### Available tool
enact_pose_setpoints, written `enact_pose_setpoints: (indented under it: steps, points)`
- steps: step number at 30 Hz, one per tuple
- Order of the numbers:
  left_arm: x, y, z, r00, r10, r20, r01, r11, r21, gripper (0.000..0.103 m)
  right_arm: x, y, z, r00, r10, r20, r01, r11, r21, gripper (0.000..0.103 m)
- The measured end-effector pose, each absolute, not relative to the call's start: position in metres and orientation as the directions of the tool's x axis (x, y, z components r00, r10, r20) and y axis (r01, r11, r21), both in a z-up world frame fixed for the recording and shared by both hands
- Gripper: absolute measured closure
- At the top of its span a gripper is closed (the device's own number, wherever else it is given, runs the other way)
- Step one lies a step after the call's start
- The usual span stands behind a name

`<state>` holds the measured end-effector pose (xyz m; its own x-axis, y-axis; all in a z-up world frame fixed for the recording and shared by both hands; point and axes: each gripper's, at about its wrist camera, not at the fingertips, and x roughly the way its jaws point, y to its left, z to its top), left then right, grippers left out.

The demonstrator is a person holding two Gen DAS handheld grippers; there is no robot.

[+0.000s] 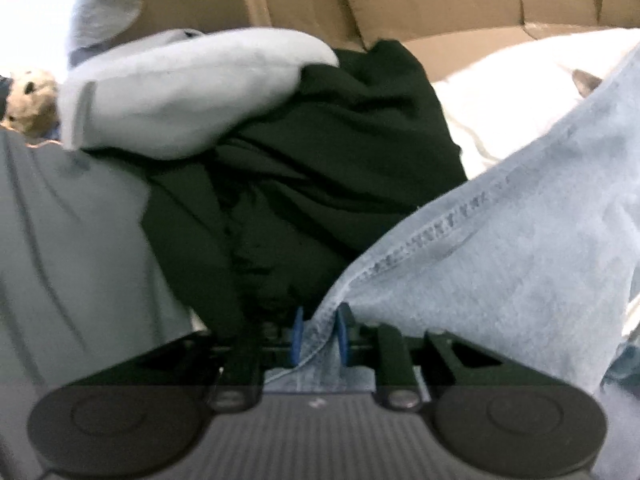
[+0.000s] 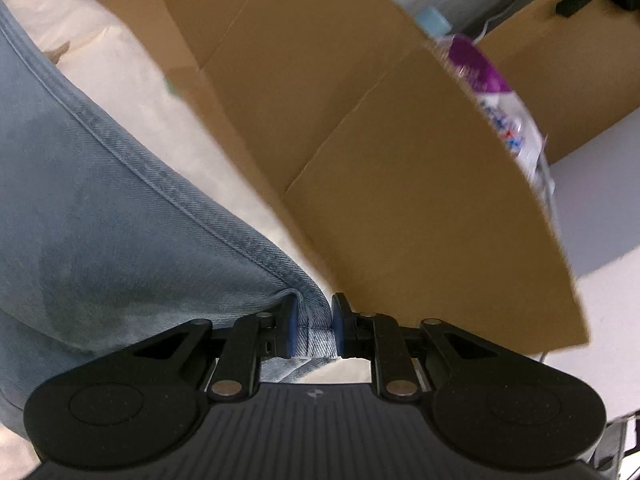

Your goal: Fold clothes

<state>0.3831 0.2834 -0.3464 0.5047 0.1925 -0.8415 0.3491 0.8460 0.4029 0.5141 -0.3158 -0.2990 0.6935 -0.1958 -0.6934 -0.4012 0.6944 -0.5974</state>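
At six o'clock in both wrist views, left gripper (image 1: 319, 334) and right gripper (image 2: 313, 330) each pinch the denim garment's (image 2: 100, 208) stitched edge, held lifted; next probably calls for bringing the edges together evenly.

The right gripper (image 2: 314, 330) pinches a seam of the light blue denim jeans (image 2: 100, 200) between its blue-tipped fingers (image 2: 289, 330). A big brown cardboard box (image 2: 400, 184) stands just behind.

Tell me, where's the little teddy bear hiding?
The teddy bear peeks out at the far left edge of the left wrist view, just left of the pale grey garment piled on the black clothes.
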Motion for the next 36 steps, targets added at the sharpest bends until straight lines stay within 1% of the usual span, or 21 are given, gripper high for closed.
enact_pose_setpoints:
  steps: [3,11,15,20,23,24,25,26,28,30,31,36]
  points:
    - [0.391,0.286,-0.341,0.526,0.201,-0.827,0.300,0.865,0.401,0.084,0.531,-0.308,-0.289,0.709,-0.206,-0.675,-0.396,0.676,-0.622,0.086]
    - [0.414,0.288,-0.344,0.542,0.261,-0.799,0.197,0.885,0.422,0.084,0.595,-0.283,-0.290,0.695,-0.252,-0.674,-0.401,0.642,-0.653,0.086]
    - [0.424,0.290,-0.347,0.538,0.271,-0.798,0.168,0.893,0.416,0.084,0.623,-0.273,-0.308,0.667,-0.280,-0.690,-0.415,0.630,-0.657,0.086]
    - [0.431,0.292,-0.355,0.531,0.271,-0.803,0.178,0.891,0.418,0.083,0.638,-0.269,-0.321,0.640,-0.288,-0.712,-0.431,0.632,-0.644,0.086]
    - [0.434,0.289,-0.358,0.522,0.291,-0.802,0.165,0.888,0.429,0.079,0.644,-0.273,-0.328,0.595,-0.286,-0.751,-0.444,0.662,-0.604,0.086]
    - [0.434,0.288,-0.358,0.520,0.298,-0.801,0.162,0.886,0.435,0.078,0.647,-0.275,-0.330,0.576,-0.283,-0.767,-0.450,0.674,-0.586,0.085]
    - [0.435,0.287,-0.358,0.517,0.305,-0.800,0.158,0.884,0.439,0.076,0.649,-0.276,-0.329,0.570,-0.284,-0.771,-0.452,0.675,-0.583,0.077]
    - [0.433,0.287,-0.354,0.516,0.305,-0.800,0.154,0.886,0.437,0.075,0.650,-0.278,-0.326,0.565,-0.282,-0.776,-0.450,0.683,-0.576,0.073]
    - [0.430,0.287,-0.347,0.516,0.305,-0.801,0.145,0.890,0.432,0.072,0.650,-0.284,-0.313,0.558,-0.261,-0.788,-0.418,0.731,-0.539,0.070]
    - [0.420,0.289,-0.336,0.524,0.295,-0.799,0.118,0.904,0.411,0.069,0.644,-0.292,-0.298,0.560,-0.233,-0.795,-0.379,0.781,-0.496,0.062]
    - [0.414,0.289,-0.331,0.528,0.291,-0.798,0.105,0.910,0.401,0.065,0.637,-0.297,-0.291,0.569,-0.224,-0.791,-0.356,0.800,-0.483,0.054]
    - [0.377,0.286,-0.306,0.552,0.294,-0.781,0.042,0.925,0.378,0.063,0.580,-0.341,-0.275,0.556,-0.144,-0.819,-0.281,0.895,-0.348,0.053]
